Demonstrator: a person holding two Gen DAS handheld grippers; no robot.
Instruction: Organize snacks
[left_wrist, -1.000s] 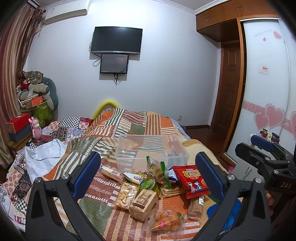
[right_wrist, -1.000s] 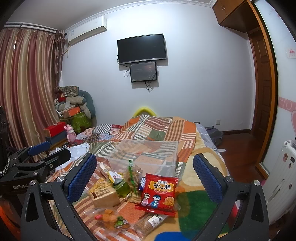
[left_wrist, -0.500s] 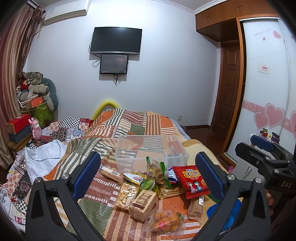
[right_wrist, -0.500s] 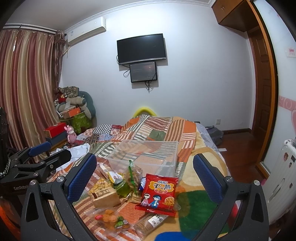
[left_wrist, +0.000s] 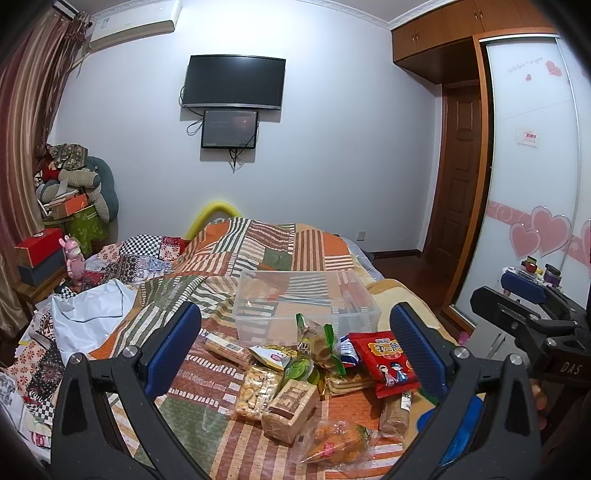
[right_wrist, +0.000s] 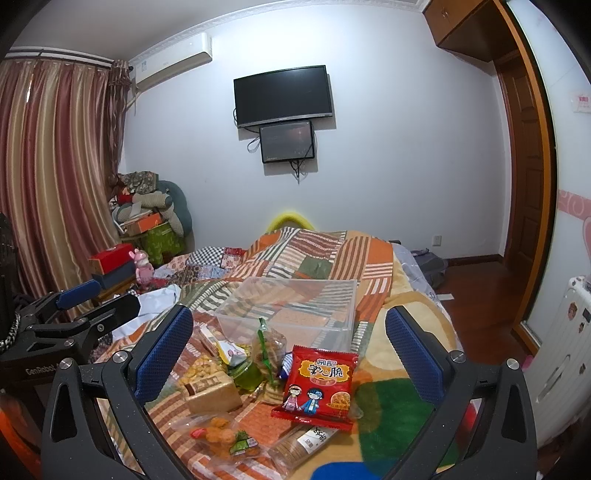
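Several snack packs lie in a heap on the patchwork bedspread: a red packet (left_wrist: 386, 362) (right_wrist: 319, 384), a tan boxed cake (left_wrist: 290, 408) (right_wrist: 210, 393), a clear bag of orange pieces (left_wrist: 336, 439) (right_wrist: 218, 435), a cracker sleeve (right_wrist: 303, 443) and a green-trimmed cookie bag (left_wrist: 316, 341) (right_wrist: 267, 349). An empty clear plastic bin (left_wrist: 306, 301) (right_wrist: 291, 306) stands just behind them. My left gripper (left_wrist: 293, 349) is open and empty, above the heap's near side. My right gripper (right_wrist: 288, 350) is open and empty, over the heap.
The bed fills the middle; white cloth (left_wrist: 88, 317) and clutter lie at its left. A bedside stack with a red box (left_wrist: 37, 245) stands by the curtain. A wardrobe with heart decals (left_wrist: 535, 229) and a door are at the right. A radiator (right_wrist: 565, 354) stands right of the bed.
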